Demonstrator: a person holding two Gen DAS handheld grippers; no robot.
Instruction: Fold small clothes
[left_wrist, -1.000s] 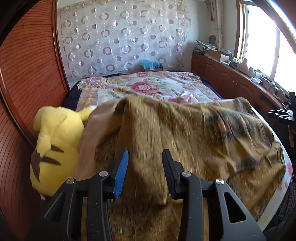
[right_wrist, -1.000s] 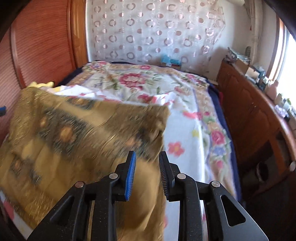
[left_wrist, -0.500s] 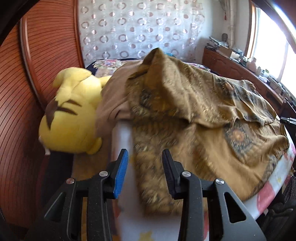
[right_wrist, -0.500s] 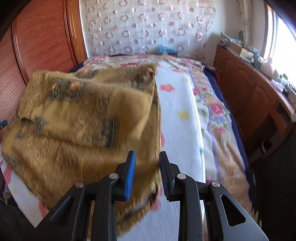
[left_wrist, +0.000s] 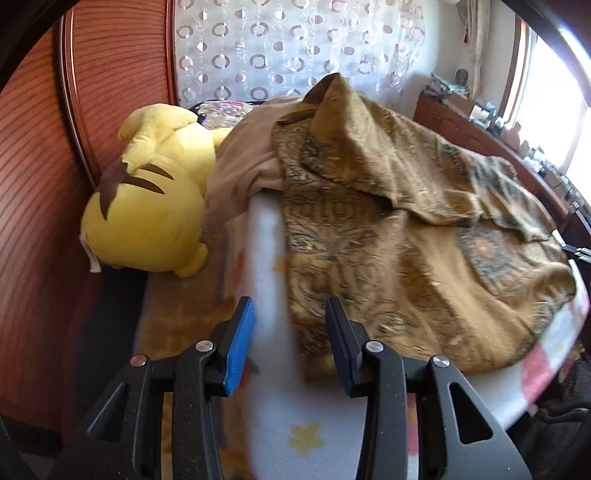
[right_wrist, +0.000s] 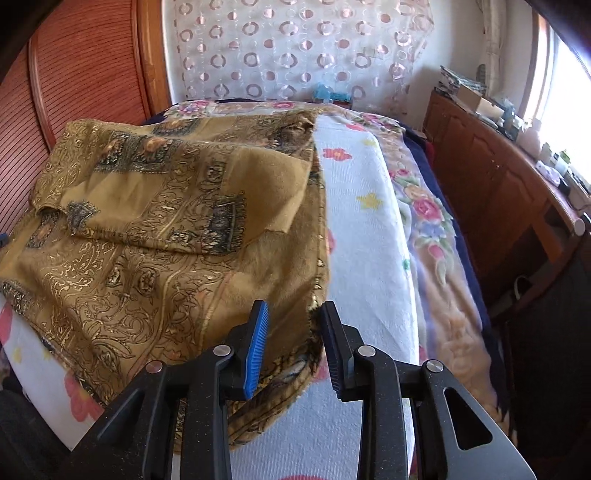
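Brown patterned cloth (right_wrist: 155, 236) lies partly folded on the white blanket (right_wrist: 362, 236) on the bed, and the left gripper (left_wrist: 290, 325) and right gripper (right_wrist: 293, 328) both point forward just above its near edge, open and holding nothing

No text, label, brand, number or sign can be read in either view. The small white tag (left_wrist: 93, 260) on the yellow plush toy (left_wrist: 147, 206) is too blurred.
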